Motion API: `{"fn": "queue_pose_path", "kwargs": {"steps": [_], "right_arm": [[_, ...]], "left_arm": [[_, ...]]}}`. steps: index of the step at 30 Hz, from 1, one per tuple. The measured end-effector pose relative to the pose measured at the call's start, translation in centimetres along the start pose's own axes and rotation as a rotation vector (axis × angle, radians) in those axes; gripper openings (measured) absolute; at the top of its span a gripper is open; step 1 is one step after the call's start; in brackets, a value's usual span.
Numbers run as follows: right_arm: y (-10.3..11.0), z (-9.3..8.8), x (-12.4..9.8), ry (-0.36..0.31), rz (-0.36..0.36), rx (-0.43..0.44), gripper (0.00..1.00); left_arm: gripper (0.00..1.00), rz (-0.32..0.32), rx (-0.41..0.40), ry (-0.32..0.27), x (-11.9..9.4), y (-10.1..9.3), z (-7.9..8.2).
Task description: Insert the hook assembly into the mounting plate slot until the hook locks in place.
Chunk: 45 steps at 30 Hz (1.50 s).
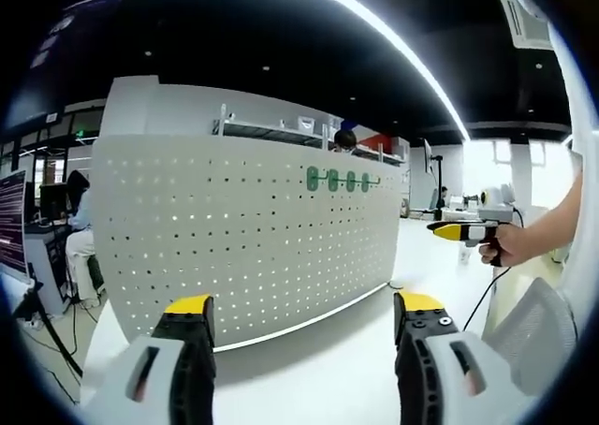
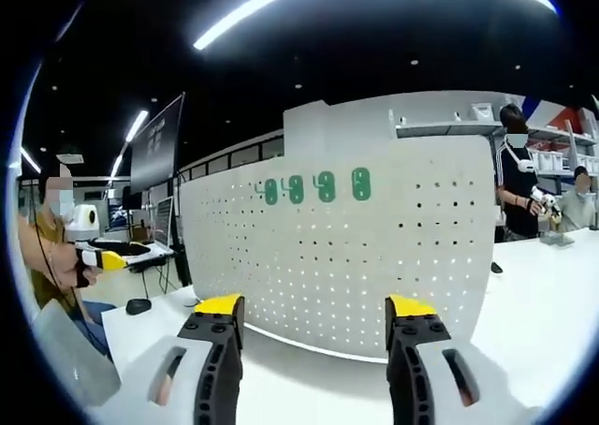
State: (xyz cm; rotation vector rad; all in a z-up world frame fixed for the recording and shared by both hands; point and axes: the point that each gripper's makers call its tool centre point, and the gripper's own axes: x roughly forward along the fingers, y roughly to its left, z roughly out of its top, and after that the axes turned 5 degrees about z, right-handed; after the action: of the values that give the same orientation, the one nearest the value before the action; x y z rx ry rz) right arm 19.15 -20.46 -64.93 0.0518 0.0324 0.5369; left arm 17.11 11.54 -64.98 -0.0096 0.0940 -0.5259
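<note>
Both claws (image 1: 303, 315) (image 2: 316, 315) stand open and empty before the pegboard (image 1: 234, 238) (image 2: 374, 256) with green hooks (image 1: 339, 179) (image 2: 314, 186) on the counter (image 1: 328, 369); right gripper view shows two people (image 2: 517, 172) behind.

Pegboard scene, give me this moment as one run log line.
left gripper: open, empty | right gripper: open, empty | pegboard: upright on table | green hooks: row on pegboard, untouched

You face a black ceiling crossed by long light strips (image 1: 393, 51), shelving (image 2: 449, 127) behind (people seated at desks), bright windows (image 1: 510, 168) beyond.
</note>
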Motion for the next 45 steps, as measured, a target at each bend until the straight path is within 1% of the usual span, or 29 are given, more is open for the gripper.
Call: {"fn": "queue_pose_path", "kwargs": {"steps": [3, 10, 12, 14, 16, 21, 24, 29, 32, 41, 45], "right_arm": [[0.1, -0.4, -0.6, 0.003, -0.001, 0.008, 0.61], [0.3, -1.1, -1.7, 0.003, -0.008, 0.027, 0.62], [0.3, -1.2, -2.0, 0.006, -0.009, 0.026, 0.62], [0.4, -1.4, -2.3, 0.007, -0.008, 0.029, 0.63], [0.5, -1.6, -2.6, 0.008, -0.008, 0.03, 0.63], [0.5, -2.0, -3.4, 0.008, -0.014, 0.042, 0.64], [0.5, -2.2, -3.7, 0.012, -0.019, 0.048, 0.64], [0.4, -2.4, -4.4, 0.012, -0.028, 0.057, 0.64], [0.5, -2.8, -4.8, 0.021, -0.034, 0.054, 0.64], [0.4, -3.5, -5.4, 0.029, -0.044, 0.071, 0.64], [0.2, -3.4, -5.4, 0.025, -0.047, 0.073, 0.64]], "left_arm": [[0.82, 0.002, -0.011, 0.002, -0.2, 0.0, -0.3], [0.83, 0.01, -0.024, 0.009, -0.7, 0.2, -1.0], [0.84, 0.007, 0.005, 0.016, -1.0, 0.1, -1.3], [0.85, 0.0, 0.0, 0.024, -1.1, -0.1, -1.6], [0.86, -0.001, -0.003, 0.018, -1.5, -0.1, -1.6], [0.86, 0.011, -0.006, 0.027, -2.1, 0.1, -2.0], [0.86, 0.018, -0.005, 0.043, -2.4, 0.1, -2.5], [0.86, 0.032, -0.017, 0.044, -2.9, 0.1, -2.7], [0.86, 0.041, -0.039, 0.048, -3.0, 0.2, -3.0], [0.86, 0.039, -0.038, 0.058, -3.0, -0.1, -3.3], [0.86, 0.037, -0.035, 0.061, -2.9, -0.1, -3.3]]}}
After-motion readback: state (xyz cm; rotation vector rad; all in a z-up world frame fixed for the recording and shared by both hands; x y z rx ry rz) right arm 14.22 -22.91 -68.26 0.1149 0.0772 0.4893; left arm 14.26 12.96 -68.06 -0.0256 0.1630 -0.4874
